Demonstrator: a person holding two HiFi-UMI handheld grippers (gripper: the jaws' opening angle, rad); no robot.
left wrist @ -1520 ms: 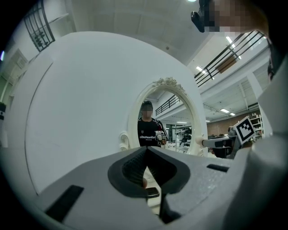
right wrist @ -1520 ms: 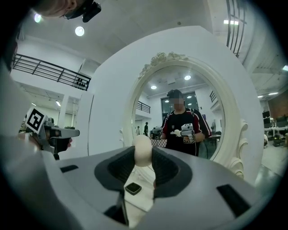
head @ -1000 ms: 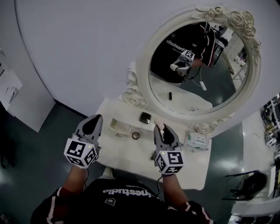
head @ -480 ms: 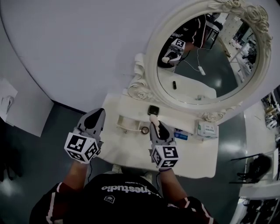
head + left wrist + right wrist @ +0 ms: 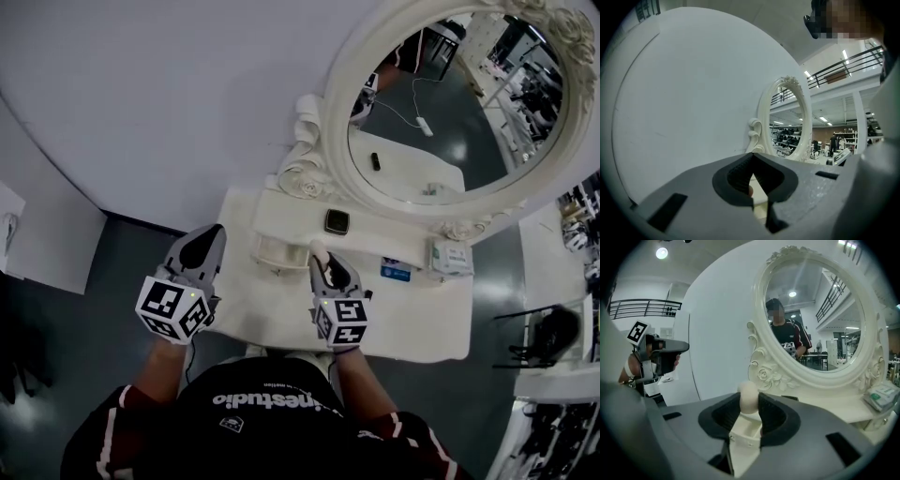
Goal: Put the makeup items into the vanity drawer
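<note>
A beige egg-shaped makeup sponge (image 5: 749,397) sits between the pads of my right gripper (image 5: 750,403), which is shut on it. In the head view the sponge (image 5: 318,249) and right gripper (image 5: 321,257) hang just right of the open cream drawer (image 5: 274,251) on the vanity top. Through the right jaws' gap, the drawer (image 5: 746,439) shows directly below. My left gripper (image 5: 208,236) floats left of the drawer, off the table's left edge; its jaws meet at the tips (image 5: 752,155) with nothing held.
A dark square compact (image 5: 337,222), a blue packet (image 5: 395,272) and a tissue pack (image 5: 450,257) lie on the white vanity table (image 5: 412,323). An ornate oval mirror (image 5: 450,103) stands behind. A curved white wall backs the table.
My right gripper has carried the sponge left, from the table's middle to the drawer's right end. The left gripper has kept its place.
</note>
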